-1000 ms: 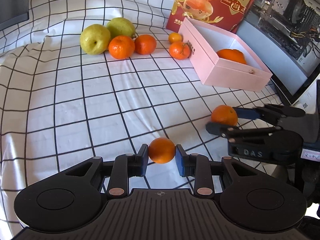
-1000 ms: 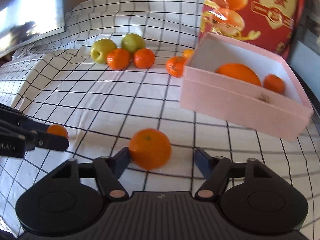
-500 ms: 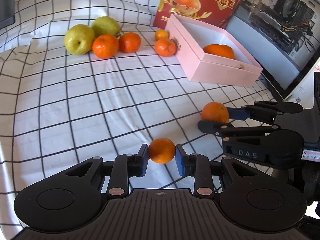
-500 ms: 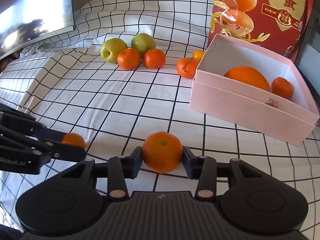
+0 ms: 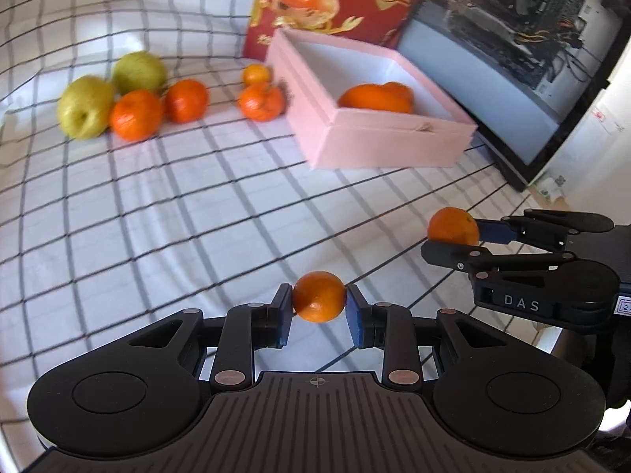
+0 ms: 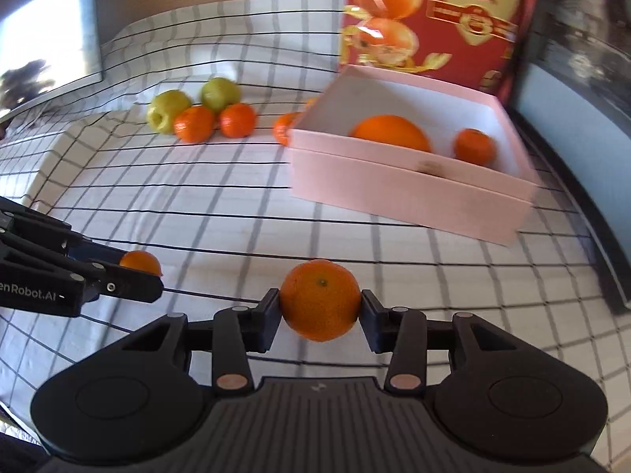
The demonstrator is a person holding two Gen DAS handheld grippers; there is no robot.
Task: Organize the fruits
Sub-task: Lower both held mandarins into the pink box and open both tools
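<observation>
Two grippers each carry fruit: the left gripper (image 5: 318,307) is clamped on a small mandarin (image 5: 318,297), and the right gripper (image 6: 320,307) has its pads pressed on a larger mandarin (image 6: 320,299). Both fruits look lifted clear of the checked cloth (image 5: 157,205). Ahead sits the open pink box (image 6: 410,193), already holding a big orange (image 6: 390,133) and a small one (image 6: 473,146). Beyond, two pears (image 5: 84,106) and more mandarins (image 5: 136,115) wait loose on the cloth. The step in hand seems to be the carry; next, each fruit needs bringing over the box's rim, then a release.
</observation>
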